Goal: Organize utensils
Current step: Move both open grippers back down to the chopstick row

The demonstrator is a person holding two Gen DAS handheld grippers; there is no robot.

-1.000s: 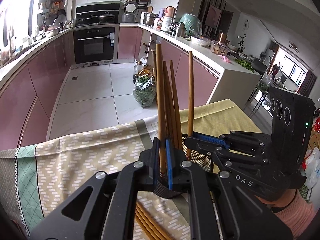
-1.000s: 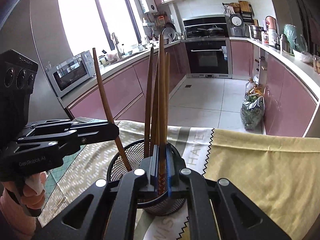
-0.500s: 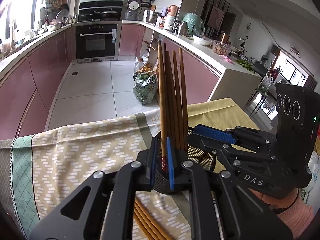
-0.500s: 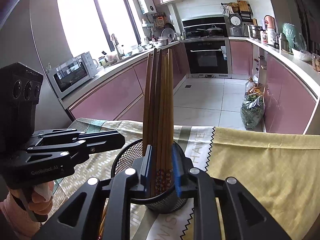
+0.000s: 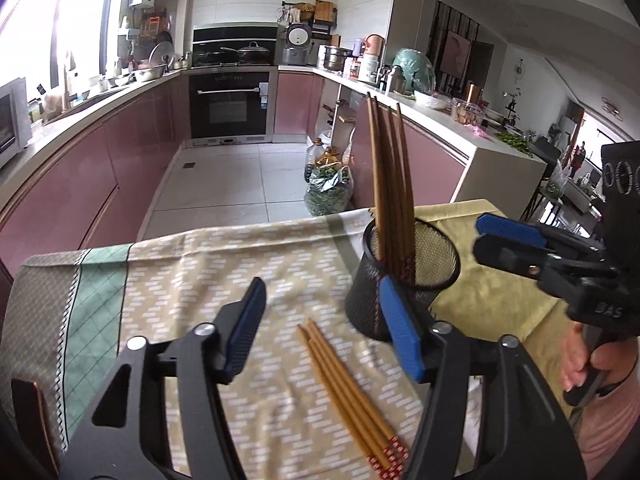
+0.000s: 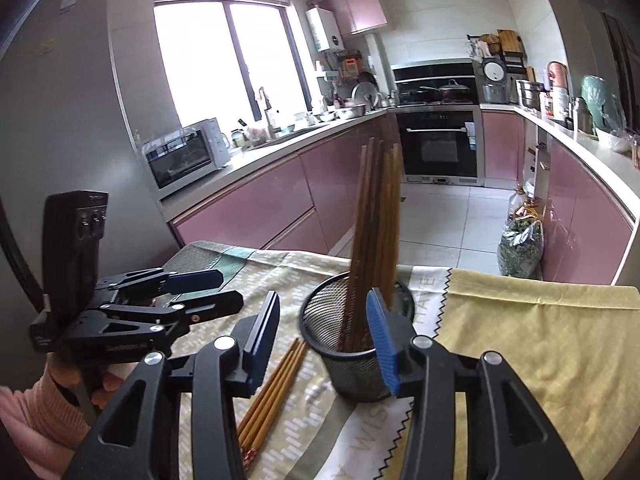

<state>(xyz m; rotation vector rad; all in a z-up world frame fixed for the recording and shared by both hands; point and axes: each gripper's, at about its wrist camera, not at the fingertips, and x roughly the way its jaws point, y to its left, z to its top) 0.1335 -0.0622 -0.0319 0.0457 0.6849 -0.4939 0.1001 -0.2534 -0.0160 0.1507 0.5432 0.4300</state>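
1. Mesh holder [image 5: 412,276]: black wire mesh.
2. Upright chopsticks [image 5: 390,184]: dark brown.
3. Loose chopsticks [image 5: 344,392]: yellow-tan, with red-and-white patterned ends.
4. Patterned cloth [image 5: 200,280]: beige with white dashes; green checked band.
5. Plain cloth [image 6: 540,332]: mustard yellow.
6. Left tongs [image 5: 320,332] and right tongs [image 6: 326,332]: black frames, blue pads.
7. Cabinets [image 6: 260,196]: pink.
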